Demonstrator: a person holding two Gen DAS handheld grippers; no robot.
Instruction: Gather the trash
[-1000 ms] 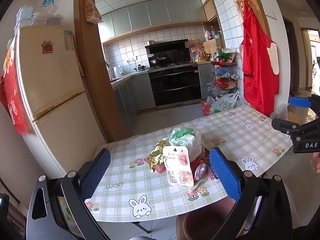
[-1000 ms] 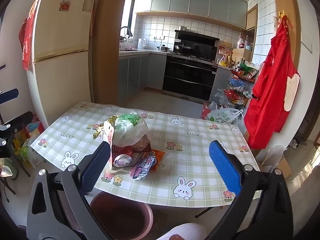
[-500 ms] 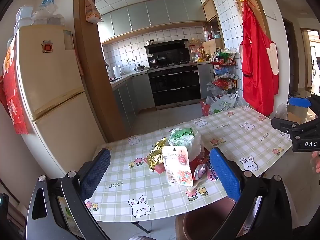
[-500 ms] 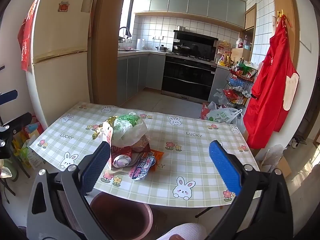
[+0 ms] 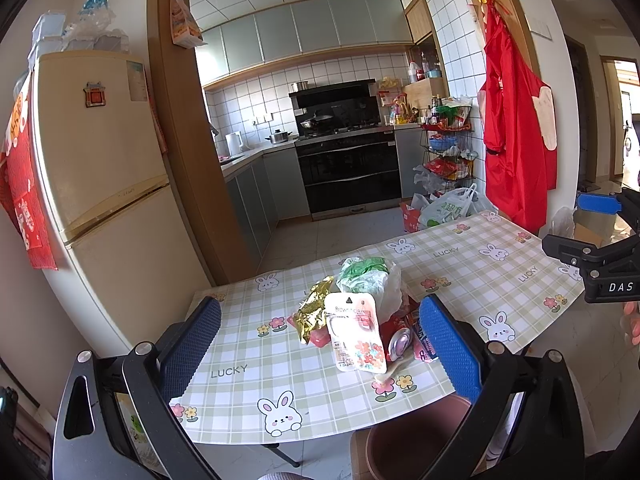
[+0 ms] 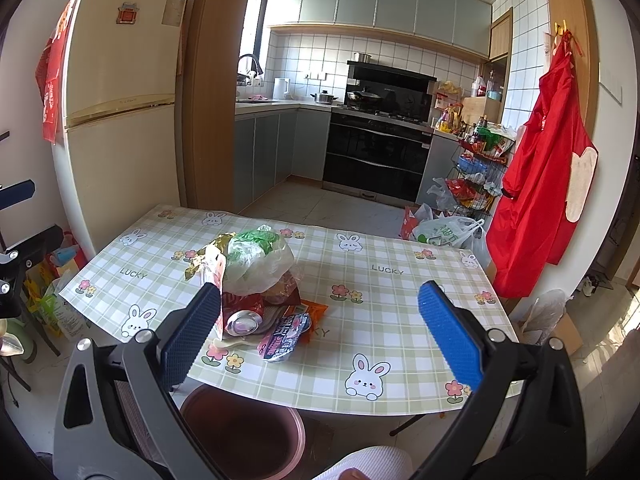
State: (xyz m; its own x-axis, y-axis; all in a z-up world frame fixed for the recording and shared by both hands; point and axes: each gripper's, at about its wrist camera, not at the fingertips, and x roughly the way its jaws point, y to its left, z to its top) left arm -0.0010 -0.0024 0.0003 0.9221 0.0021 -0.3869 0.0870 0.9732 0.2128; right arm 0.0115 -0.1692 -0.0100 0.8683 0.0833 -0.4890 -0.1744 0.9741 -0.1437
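A pile of trash sits on the checked table (image 5: 248, 376): a clear plastic bag with green inside (image 5: 370, 280), a gold foil wrapper (image 5: 314, 312), a white and pink packet (image 5: 354, 332), a crushed can (image 5: 400, 342) and a pink snack wrapper (image 6: 284, 336). The bag also shows in the right wrist view (image 6: 256, 258), as does the can (image 6: 244, 322). My left gripper (image 5: 320, 352) is open and empty, held back from the pile. My right gripper (image 6: 318, 336) is open and empty, also short of the pile. A brown bin (image 6: 240, 432) stands under the table's near edge.
A cream fridge (image 5: 100, 184) stands to the left. A kitchen with an oven (image 5: 348, 176) lies behind the table (image 6: 400, 312). A red apron (image 6: 540, 172) hangs on the right wall. Bags (image 6: 444, 232) sit on the floor past the table.
Both grippers have drifted very slightly; the trash pile has not moved.
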